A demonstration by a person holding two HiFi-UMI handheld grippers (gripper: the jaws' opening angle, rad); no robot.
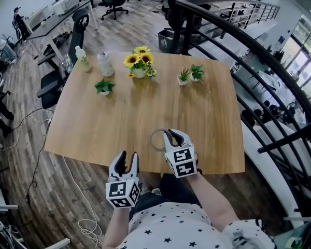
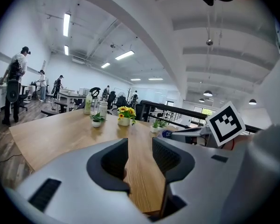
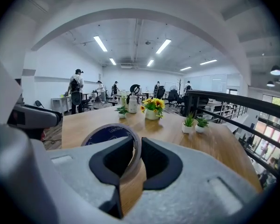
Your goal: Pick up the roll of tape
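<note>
Right gripper's (image 1: 172,135) clamped on the tape roll (image 3: 107,133), left gripper's (image 1: 128,157) jaws apart and empty, so I'd just lift steadily.

Room is bright and evenly lit for you: ceiling strip lights (image 3: 100,43) overhead, washed-out daylight from windows (image 1: 307,32). Soft shadows under the plants on the table (image 1: 93,123). Gripper views bend strongly, with black corners. Left gripper (image 2: 140,146), right gripper (image 3: 136,146) and roll of tape (image 3: 110,134) look soft near the lens.
</note>
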